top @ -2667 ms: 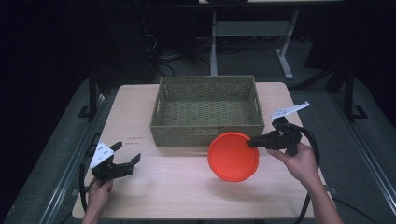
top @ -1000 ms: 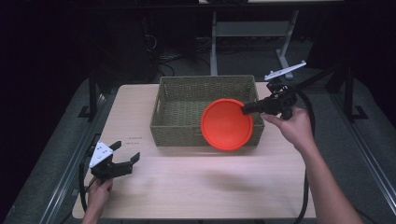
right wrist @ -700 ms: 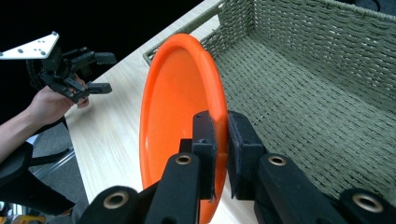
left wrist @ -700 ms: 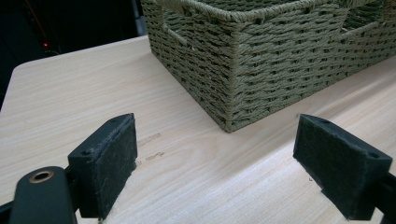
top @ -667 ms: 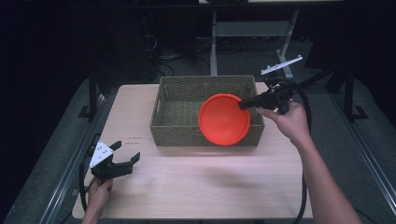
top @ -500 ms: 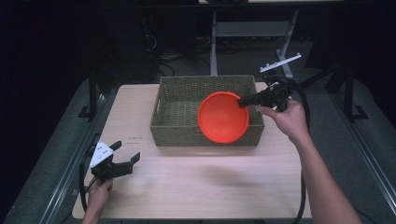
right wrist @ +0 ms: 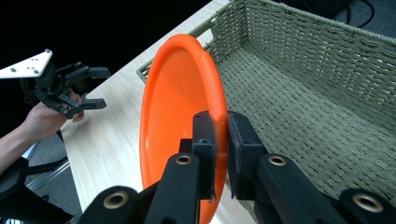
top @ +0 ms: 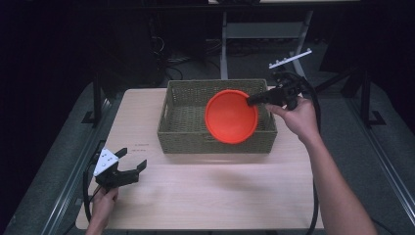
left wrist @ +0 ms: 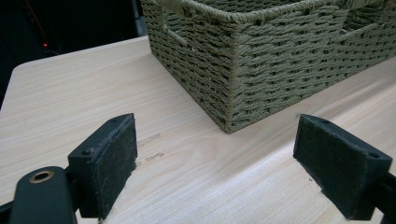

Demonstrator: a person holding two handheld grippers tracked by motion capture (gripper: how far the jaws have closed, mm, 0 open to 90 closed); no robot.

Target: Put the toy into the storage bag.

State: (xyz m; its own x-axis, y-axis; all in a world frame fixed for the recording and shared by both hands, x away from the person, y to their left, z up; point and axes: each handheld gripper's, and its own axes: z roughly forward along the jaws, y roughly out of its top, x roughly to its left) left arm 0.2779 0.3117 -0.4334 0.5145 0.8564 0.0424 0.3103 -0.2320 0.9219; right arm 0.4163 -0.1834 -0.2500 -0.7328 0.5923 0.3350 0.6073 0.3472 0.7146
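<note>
The right gripper (top: 252, 100) is clamped on the orange bowl's (top: 231, 116) rim, holding it tilted over the woven basket (top: 166, 115); lower it level before releasing. The right forearm reaches forward. The left gripper (left wrist: 215, 163) rests low with jaws apart. The right gripper view shows pads (right wrist: 240, 149) pinching the rim.

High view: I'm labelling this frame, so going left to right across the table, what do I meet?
Left claw, open → woven basket → orange bowl, held tilted over the basket → right claw, shut on the bowl's rim.
</note>
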